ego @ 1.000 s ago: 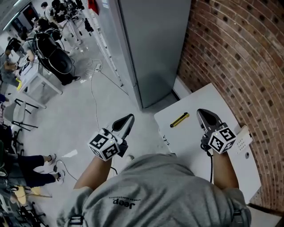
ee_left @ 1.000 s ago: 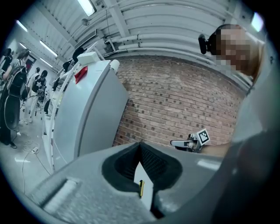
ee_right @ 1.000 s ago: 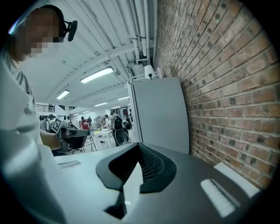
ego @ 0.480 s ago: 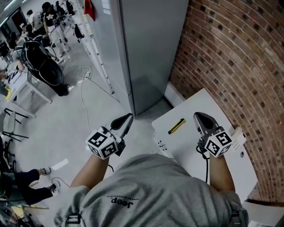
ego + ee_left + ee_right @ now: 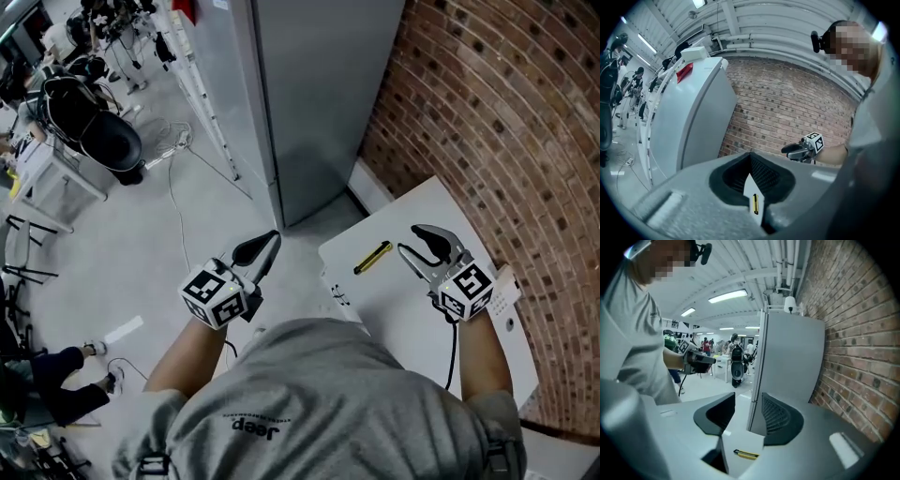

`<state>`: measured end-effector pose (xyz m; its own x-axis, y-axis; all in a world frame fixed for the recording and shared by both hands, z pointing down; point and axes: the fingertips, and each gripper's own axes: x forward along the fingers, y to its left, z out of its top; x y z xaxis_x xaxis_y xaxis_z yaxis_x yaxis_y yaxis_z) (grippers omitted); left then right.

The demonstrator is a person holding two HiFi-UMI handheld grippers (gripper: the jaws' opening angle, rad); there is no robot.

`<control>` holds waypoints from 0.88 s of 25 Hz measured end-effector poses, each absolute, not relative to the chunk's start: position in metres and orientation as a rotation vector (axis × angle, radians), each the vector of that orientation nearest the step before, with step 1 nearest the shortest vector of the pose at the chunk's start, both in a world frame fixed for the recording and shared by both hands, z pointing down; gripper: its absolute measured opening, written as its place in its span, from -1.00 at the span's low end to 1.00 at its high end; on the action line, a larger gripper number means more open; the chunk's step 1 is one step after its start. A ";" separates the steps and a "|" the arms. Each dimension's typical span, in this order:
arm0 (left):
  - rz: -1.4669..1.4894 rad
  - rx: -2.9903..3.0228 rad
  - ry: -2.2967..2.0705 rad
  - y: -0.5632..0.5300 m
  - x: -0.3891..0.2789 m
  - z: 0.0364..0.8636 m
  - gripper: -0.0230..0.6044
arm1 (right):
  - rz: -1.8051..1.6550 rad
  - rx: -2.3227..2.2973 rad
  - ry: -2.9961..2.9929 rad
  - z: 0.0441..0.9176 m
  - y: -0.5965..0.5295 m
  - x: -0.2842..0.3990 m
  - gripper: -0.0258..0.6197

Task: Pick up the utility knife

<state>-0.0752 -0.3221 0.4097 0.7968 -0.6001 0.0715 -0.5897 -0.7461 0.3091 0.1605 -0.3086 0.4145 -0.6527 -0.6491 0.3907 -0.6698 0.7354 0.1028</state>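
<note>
The right gripper (image 5: 412,240) is held over the white table (image 5: 412,314) with its jaws spread apart and nothing between them; they have just been opened, having been seen pressed together in both earlier head views. It is also seen rolled onto its side compared with a second ago, so that both jaws now show next to each other from above. In the right gripper view (image 5: 749,399) the utility knife (image 5: 746,455) is framed low in the gap, beyond the tips and untouched. The knife (image 5: 373,258), yellow and black, is found lying aslant on the table just ahead and to the left of the right gripper, where it lay before, close to the table's left edge. The left gripper (image 5: 274,238) is held off the table over the grey floor (image 5: 141,234), its jaws closed on nothing (image 5: 751,157), much as it was earlier. The table is bounded on the right by the brick wall (image 5: 506,122), and a grey cabinet (image 5: 319,103) stands past its far corner. Open tabletop is left around the knife, and open floor to the left
</note>
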 end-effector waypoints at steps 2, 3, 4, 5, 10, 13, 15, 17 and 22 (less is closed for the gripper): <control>-0.026 2.665 -0.907 -0.321 -0.071 0.417 -0.93 | 0.023 0.920 -2.495 0.423 -0.309 0.160 -0.34; -0.015 2.663 -0.901 -0.322 -0.068 0.421 -0.93 | 0.004 0.881 -2.475 0.428 -0.310 0.160 -0.34; -0.004 2.661 -0.893 -0.325 -0.065 0.425 -0.93 | -0.009 0.846 -2.456 0.433 -0.313 0.160 -0.34; 0.005 2.658 -0.882 -0.328 -0.062 0.430 -0.93 | -0.018 0.812 -2.437 0.439 -0.317 0.160 -0.34; 0.057 2.643 -0.838 -0.336 -0.044 0.456 -0.93 | -0.071 0.629 -2.343 0.481 -0.327 0.158 -0.33; 0.075 2.632 -0.827 -0.332 -0.035 0.472 -0.93 | -0.109 0.501 -2.284 0.510 -0.322 0.159 -0.33; 0.081 2.621 -0.823 -0.335 -0.031 0.482 -0.93 | -0.142 0.424 -2.238 0.530 -0.324 0.160 -0.33; 0.088 2.611 -0.824 -0.337 -0.028 0.494 -0.93 | -0.183 0.351 -2.186 0.548 -0.324 0.160 -0.32; 0.108 2.592 -0.827 -0.345 -0.021 0.521 -0.93 | -0.235 0.188 -2.081 0.601 -0.325 0.164 -0.30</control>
